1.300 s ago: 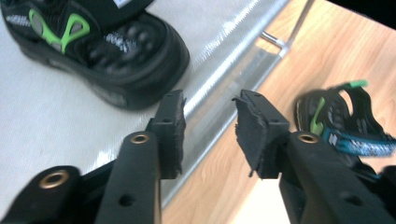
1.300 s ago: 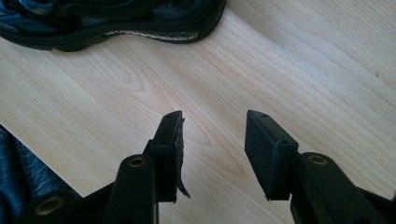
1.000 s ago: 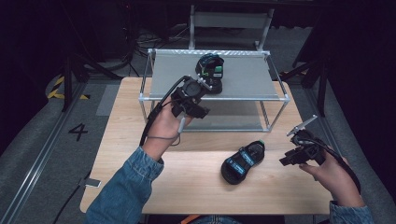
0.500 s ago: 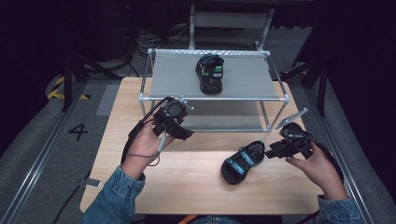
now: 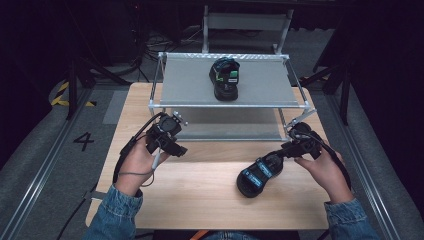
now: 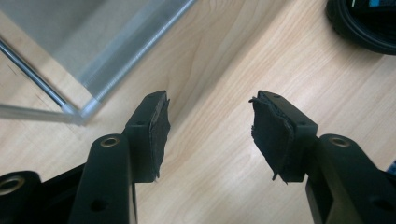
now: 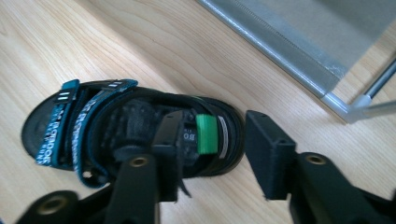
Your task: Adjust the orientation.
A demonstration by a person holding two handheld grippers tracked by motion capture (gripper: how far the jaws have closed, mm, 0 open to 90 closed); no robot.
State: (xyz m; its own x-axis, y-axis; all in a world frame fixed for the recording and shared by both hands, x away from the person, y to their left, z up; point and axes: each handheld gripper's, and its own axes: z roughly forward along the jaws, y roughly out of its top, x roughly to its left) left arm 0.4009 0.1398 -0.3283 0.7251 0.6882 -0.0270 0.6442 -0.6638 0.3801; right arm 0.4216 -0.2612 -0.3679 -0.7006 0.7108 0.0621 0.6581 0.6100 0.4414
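On the pale wooden table (image 5: 200, 195), a black sandal with blue-lettered straps and a green tab at its heel (image 5: 259, 173) lies flat near the table's right edge, in front of the lower tier of a two-tier metal-framed rack with grey shelf panels (image 5: 190, 82) that stands along the table's far edge. The right gripper (image 5: 285, 151), held in the person's right hand (image 5: 325, 170), sits at the sandal's heel end; in the right gripper view its two black jaws straddle the heel, one jaw inside the footbed beside the green tab and the other outside the heel's rim, and the sandal (image 7: 135, 128) stretches away from them with its toe pointing toward the table's near edge. These jaws have just been closing with the heel wall between them, but a gap shows between the outer pad and the rim, so they are not yet pressing on it. The left gripper (image 5: 175, 150), in the person's left hand (image 5: 135, 165), hovers over the table's left half just in front of the rack's near left corner post; its jaws have just been closing a little, yet they stand wide apart with nothing between them in the left gripper view, bare wood below. A second black sandal with a green tab (image 5: 225, 77) rests on the rack's top shelf, near its middle, well apart from both grippers.
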